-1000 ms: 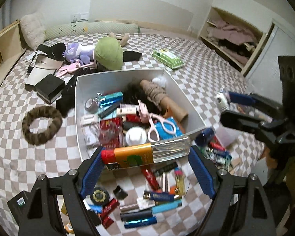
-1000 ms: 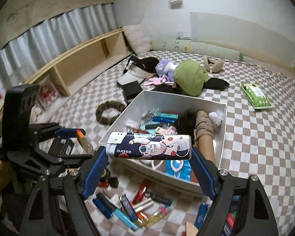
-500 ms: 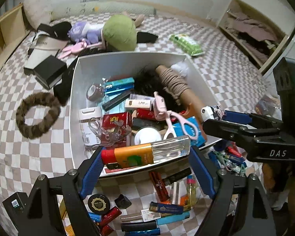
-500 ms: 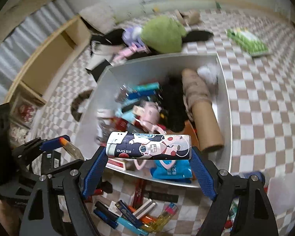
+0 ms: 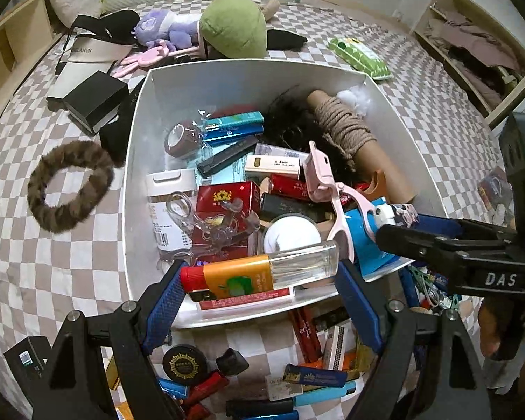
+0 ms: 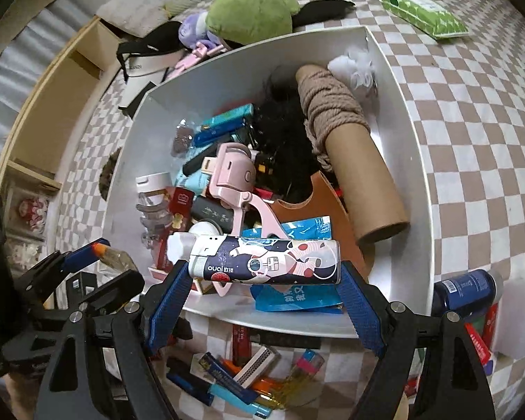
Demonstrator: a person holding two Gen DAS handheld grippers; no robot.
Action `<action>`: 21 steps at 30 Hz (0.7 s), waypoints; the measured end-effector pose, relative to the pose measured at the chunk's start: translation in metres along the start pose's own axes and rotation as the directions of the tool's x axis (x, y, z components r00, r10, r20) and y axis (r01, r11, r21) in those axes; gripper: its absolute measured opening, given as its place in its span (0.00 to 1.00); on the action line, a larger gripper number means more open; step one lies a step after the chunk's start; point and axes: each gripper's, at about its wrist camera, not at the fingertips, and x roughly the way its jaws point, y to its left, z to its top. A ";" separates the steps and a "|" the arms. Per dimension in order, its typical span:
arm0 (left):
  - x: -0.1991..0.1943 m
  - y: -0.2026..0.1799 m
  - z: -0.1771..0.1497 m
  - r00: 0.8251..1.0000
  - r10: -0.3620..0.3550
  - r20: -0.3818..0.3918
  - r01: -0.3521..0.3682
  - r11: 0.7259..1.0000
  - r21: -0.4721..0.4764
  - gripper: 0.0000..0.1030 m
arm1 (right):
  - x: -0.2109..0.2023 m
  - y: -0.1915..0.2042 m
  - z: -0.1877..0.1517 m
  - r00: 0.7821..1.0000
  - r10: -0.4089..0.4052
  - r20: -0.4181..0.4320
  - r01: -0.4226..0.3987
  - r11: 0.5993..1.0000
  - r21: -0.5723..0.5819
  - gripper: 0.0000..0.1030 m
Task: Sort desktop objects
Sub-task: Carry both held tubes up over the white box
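While both tools are hanging over the near rim of the white bin (image 5: 248, 80), each is carrying something. Your left hand-held gripper (image 5: 259, 276) is pinching a clear bottle (image 5: 262, 274) end to end between its ribbed blue pads: a long cylinder with a red cap, an orange label and a glassy, see-through far half. It is lying crosswise, just above the bin's front edge.

Your right hand-held gripper (image 6: 262, 262) is clamping a printed tube (image 6: 262, 262) the same way, a smooth cylinder with a white cap end and a dark astronaut pattern, also crosswise over the bin's near side.

The bin is a rigid, smooth-walled plastic box sitting on a bed with a brown-and-white checked cover (image 5: 70, 262). Inside it are lying a cardboard tube wound with tan rope (image 6: 346, 140), pink plastic scissors (image 5: 332, 189), a glossy red carton (image 5: 227, 196), a tuft of black hair-like fibre, and teal and blue lighters.

On the cover in front of the bin, slim lighters (image 6: 227, 393) and small cases are scattered. A furry brown ring (image 5: 66, 185) is lying left of the bin, and a green plush toy (image 5: 234, 28) and a green wipes pack (image 5: 360, 57) are resting beyond it.
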 end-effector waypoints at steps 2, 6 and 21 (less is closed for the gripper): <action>0.002 -0.001 -0.001 1.000 0.006 -0.005 -0.006 1.000 0.006 0.82 | 0.005 0.001 0.000 1.000 -0.022 -0.021 0.022 1.000 0.005 0.82; 0.004 -0.002 -0.002 1.000 0.012 -0.014 -0.012 1.000 0.012 0.82 | 0.014 0.002 0.000 0.997 -0.050 -0.054 0.051 0.999 0.011 0.82; 0.016 0.006 -0.001 0.998 0.006 -0.058 -0.008 1.000 -0.027 0.82 | 0.024 0.010 -0.005 0.980 -0.186 -0.072 0.181 0.981 -0.066 0.82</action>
